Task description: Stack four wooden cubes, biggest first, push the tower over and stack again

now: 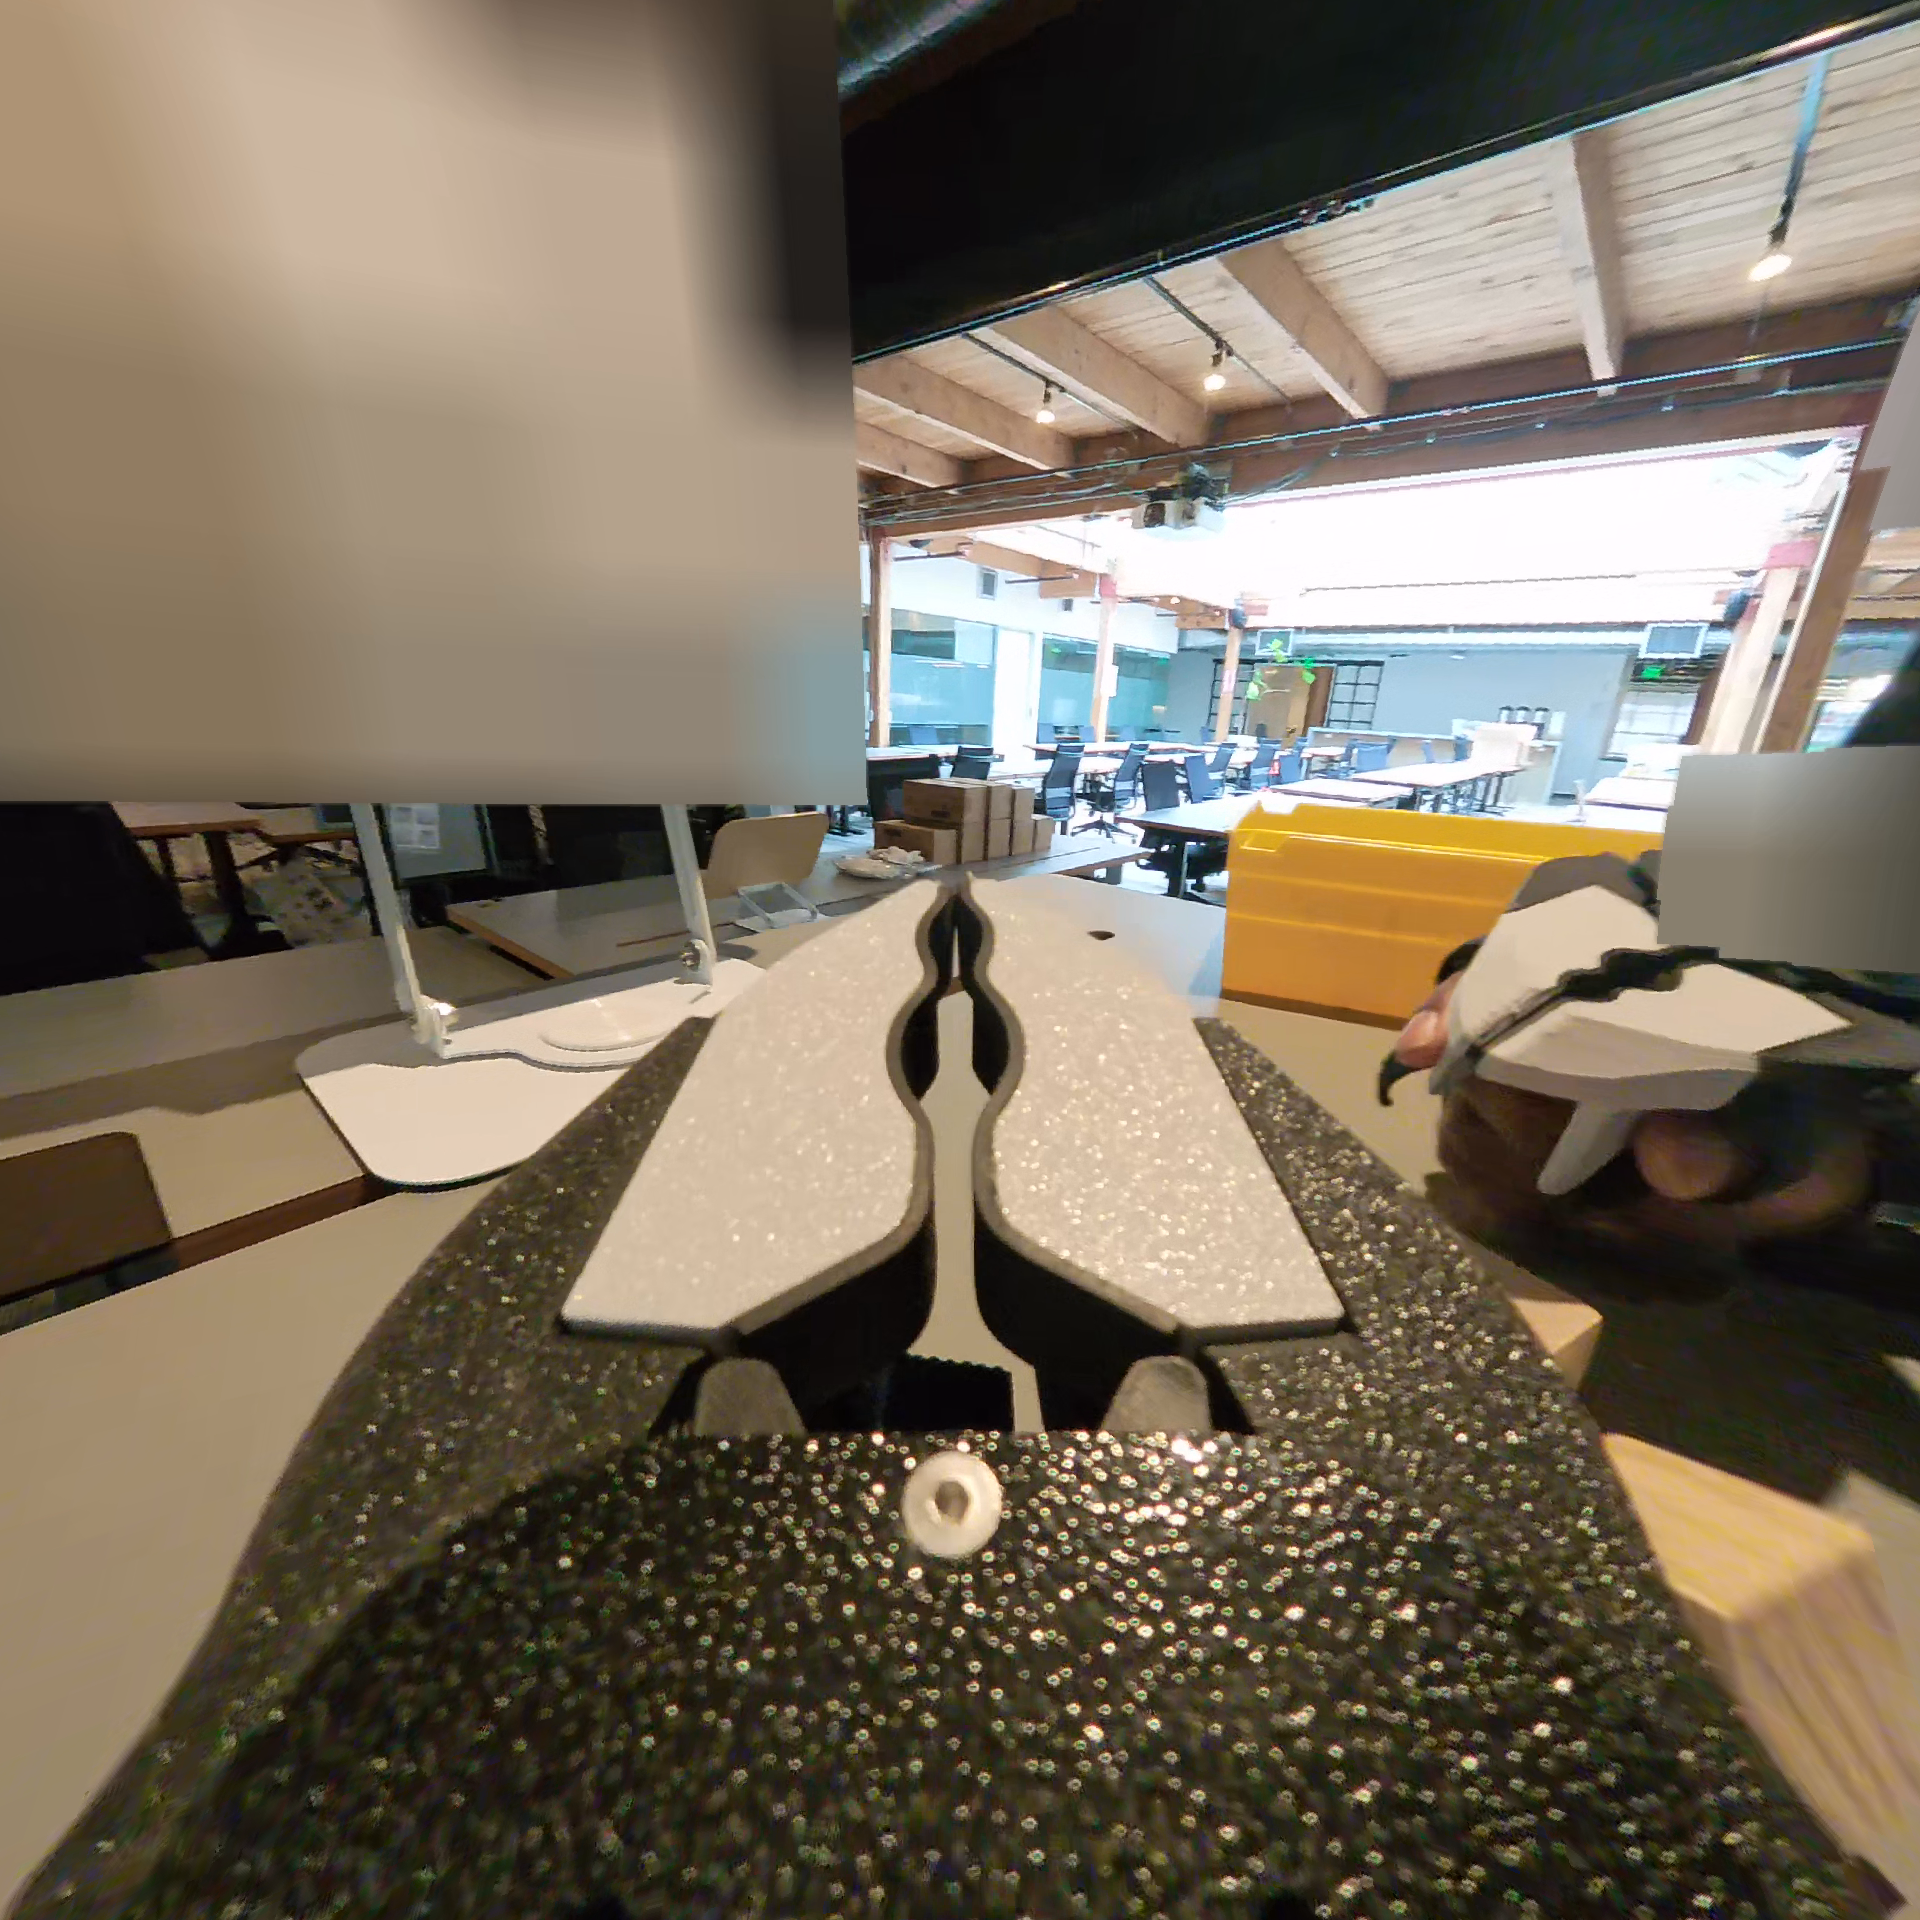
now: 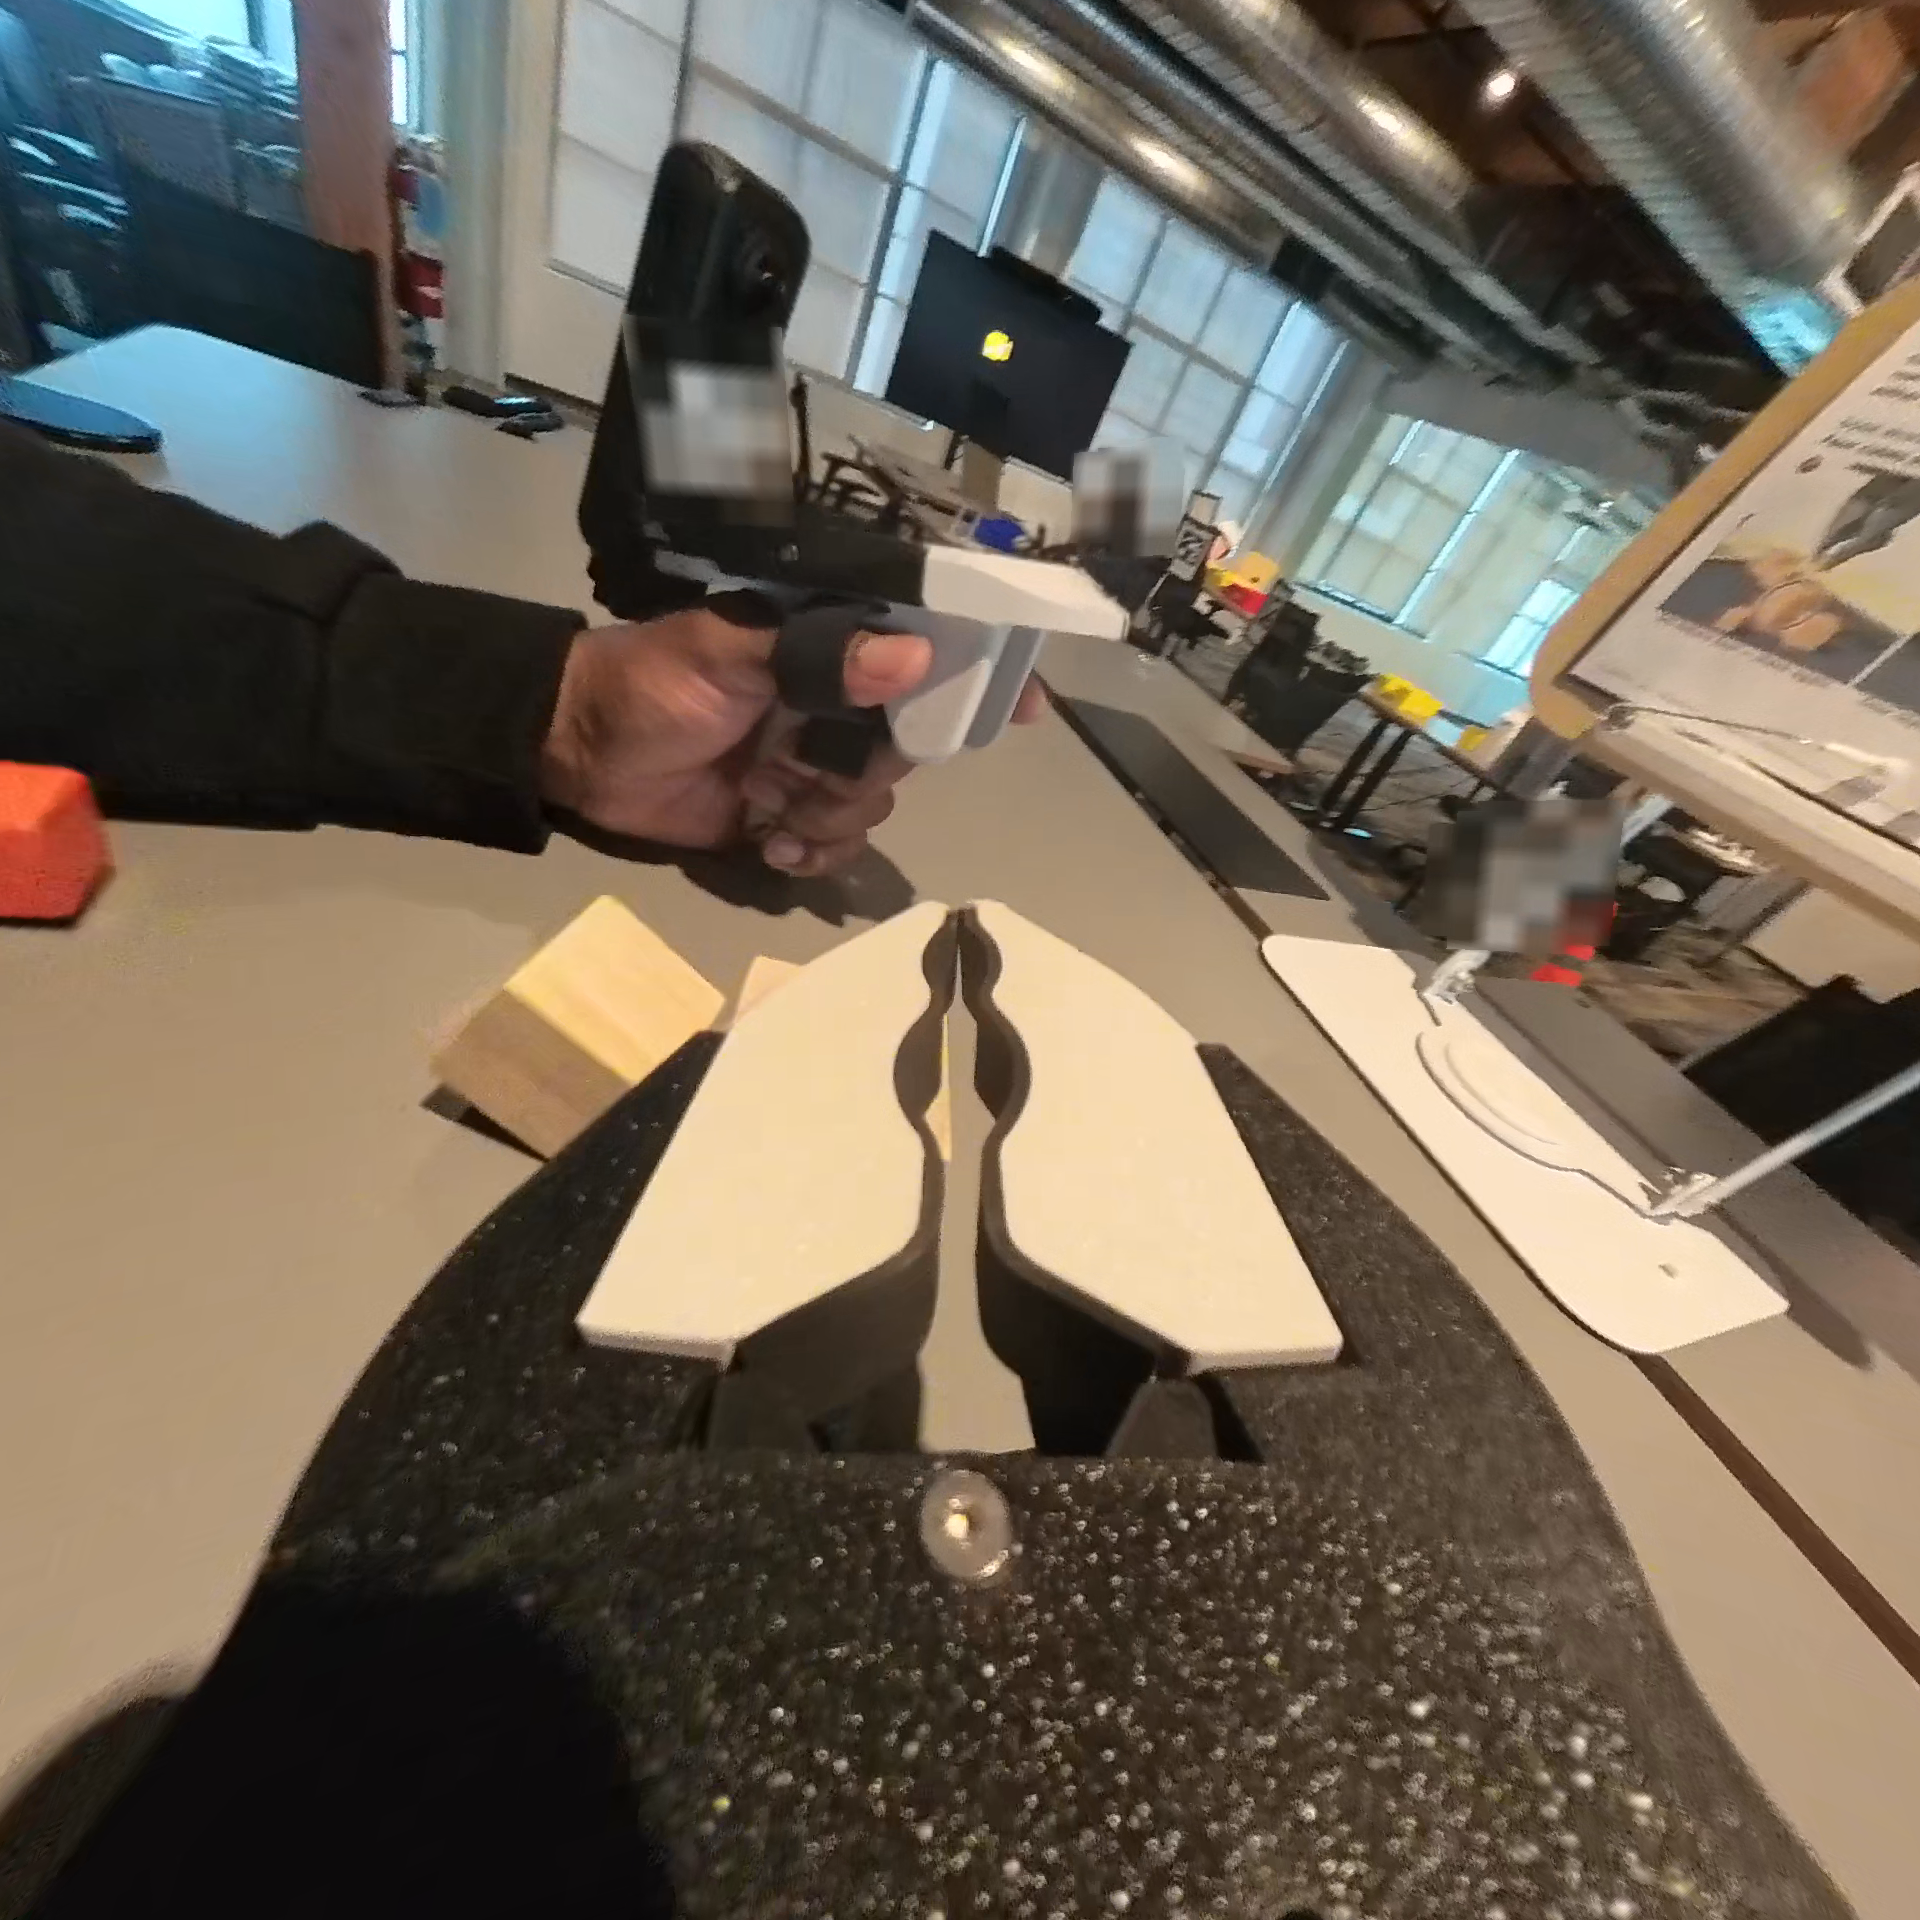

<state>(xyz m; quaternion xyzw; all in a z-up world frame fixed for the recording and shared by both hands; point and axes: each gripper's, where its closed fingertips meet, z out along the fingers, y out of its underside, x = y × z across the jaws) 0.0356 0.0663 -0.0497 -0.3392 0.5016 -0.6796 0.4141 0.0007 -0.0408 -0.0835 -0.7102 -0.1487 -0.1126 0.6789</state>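
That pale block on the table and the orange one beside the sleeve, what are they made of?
The pale block looks like bare, unvarnished wood: light tan, matte, darker side face. The orange block seems matte foam or plastic, with rounded edges; I can't tell which.

Open-plan office, rows of desks [image 1: 1392,779] and office chairs [image 1: 1060,784], exposed wooden ceiling beams [image 1: 1299,312], wall monitor [image 2: 1003,353]
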